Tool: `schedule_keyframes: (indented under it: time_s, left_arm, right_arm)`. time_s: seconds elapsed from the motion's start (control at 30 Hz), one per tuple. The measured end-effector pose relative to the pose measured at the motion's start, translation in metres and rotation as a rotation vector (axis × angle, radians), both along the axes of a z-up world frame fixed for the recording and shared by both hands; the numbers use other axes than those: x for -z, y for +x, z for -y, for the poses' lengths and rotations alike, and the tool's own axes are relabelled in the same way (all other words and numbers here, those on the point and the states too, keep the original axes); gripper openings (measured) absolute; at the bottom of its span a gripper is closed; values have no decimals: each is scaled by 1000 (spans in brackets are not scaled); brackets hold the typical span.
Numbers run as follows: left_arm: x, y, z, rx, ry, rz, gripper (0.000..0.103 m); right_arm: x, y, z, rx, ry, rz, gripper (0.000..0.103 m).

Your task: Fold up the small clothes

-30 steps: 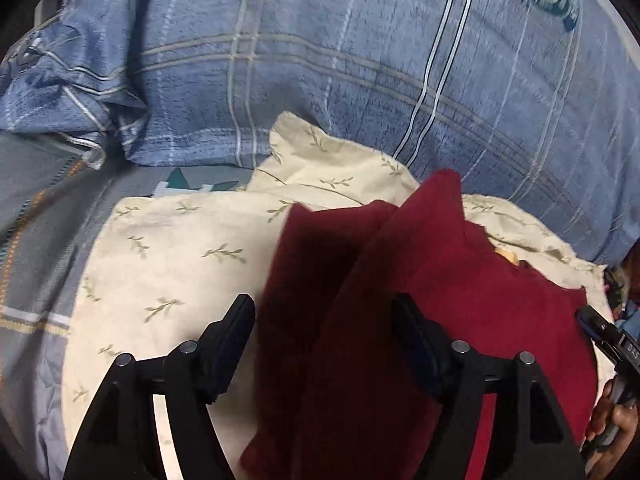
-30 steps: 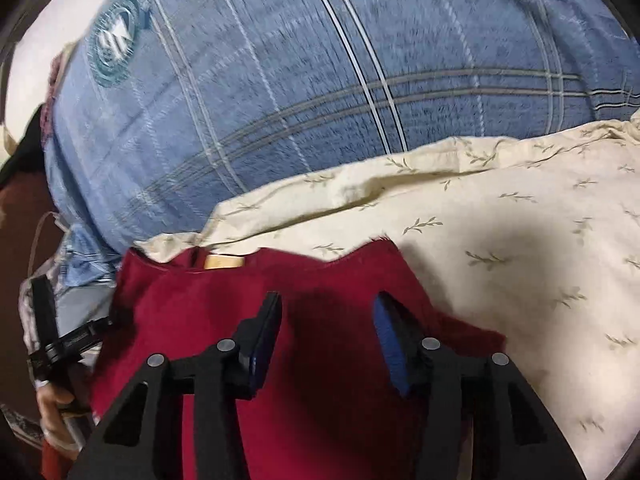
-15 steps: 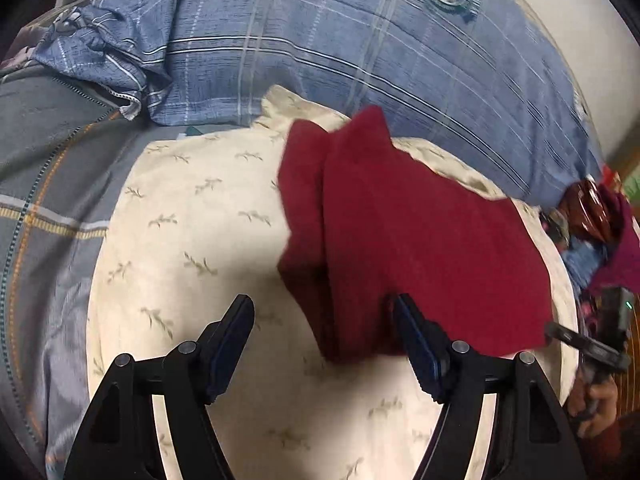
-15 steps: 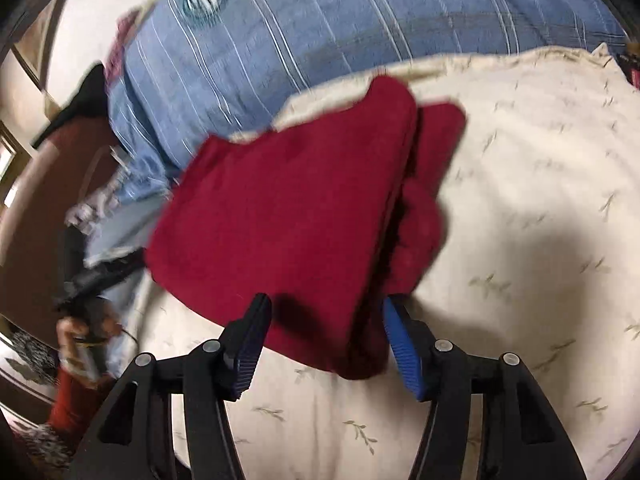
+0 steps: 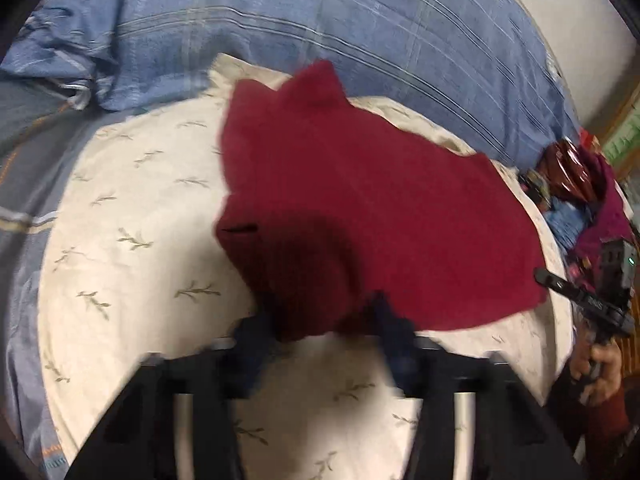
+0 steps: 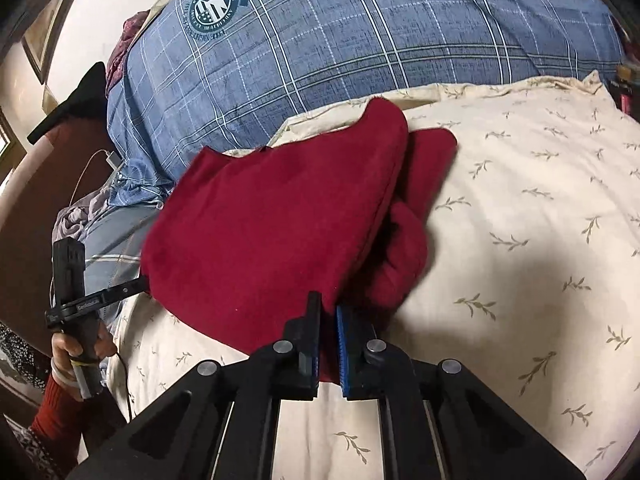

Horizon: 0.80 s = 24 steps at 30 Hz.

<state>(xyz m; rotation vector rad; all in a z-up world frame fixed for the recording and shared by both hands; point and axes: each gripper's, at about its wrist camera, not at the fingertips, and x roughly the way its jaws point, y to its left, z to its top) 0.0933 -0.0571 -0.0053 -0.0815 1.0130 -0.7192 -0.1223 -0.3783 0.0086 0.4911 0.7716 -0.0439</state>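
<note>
A dark red garment (image 6: 276, 220) lies folded on a cream cloth with a small leaf print (image 6: 520, 208), filling the centre of both views. In the right wrist view its upper layer runs from the left of centre up to a rounded corner at upper centre, and a lower layer sticks out from under it on the right side. The right gripper (image 6: 328, 340), at the lower centre of that frame, has its jaws closed on the garment's near edge, with red fabric pinched between the black pad and the blue one.

In the left wrist view the picture is blurred. The left gripper (image 5: 324, 340) sits at the lower centre with the garment's near corner between its jaws, which are closing; whether the pads already press on the fabric cannot be told through the blur.

Behind the cream cloth a blue plaid quilt (image 6: 360, 40) with a round badge fills the top of both frames. At the left edge of the right wrist view a hand (image 6: 78, 346) in a red sleeve holds the left gripper's handle; the other hand (image 5: 596, 364) shows at the right edge of the left wrist view
</note>
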Motion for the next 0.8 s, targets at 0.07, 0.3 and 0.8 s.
schedule_keyframes:
  time_s: [0.07, 0.3, 0.8]
  left_arm:
    - [-7, 1, 0, 7, 31, 28, 14]
    - [6, 10, -33, -70, 36, -14, 8]
    - [-30, -24, -18, -152, 58, 125, 49]
  right_arm:
    - [-6, -4, 4, 7, -11, 9, 6]
    - [12, 2, 4, 14, -46, -56, 5]
    - [-30, 18, -4, 56, -74, -3, 42]
